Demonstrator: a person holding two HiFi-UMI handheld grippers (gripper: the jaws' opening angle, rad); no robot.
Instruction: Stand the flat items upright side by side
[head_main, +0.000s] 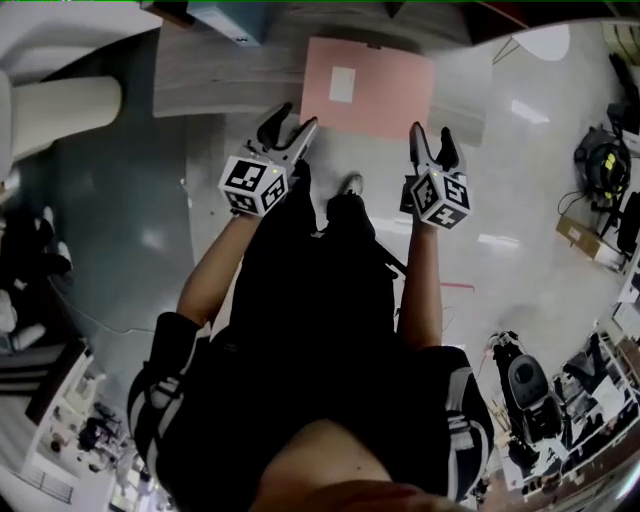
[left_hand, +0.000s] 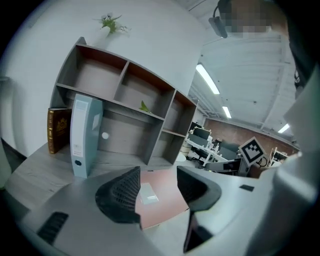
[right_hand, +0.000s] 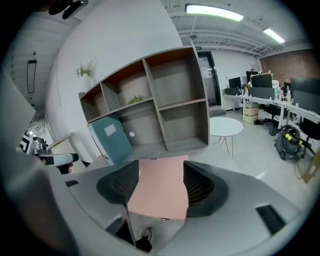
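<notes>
The pink folder (head_main: 368, 85) is laid flat on the desk (head_main: 220, 70) at 12 o'clock. The left gripper (head_main: 295, 120) and right gripper (head_main: 432, 135) are held released, jaws apart, near its front edge. A blue binder (left_hand: 82, 140) is stood upright at 10 o'clock.

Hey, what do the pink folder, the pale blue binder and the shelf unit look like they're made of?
Pink folder: matte card or thin plastic; no glare.
Pale blue binder: probably plastic-covered board; smooth, faint sheen.
Shelf unit: likely grey wood-grain laminate board; streaked grain shows.
</notes>
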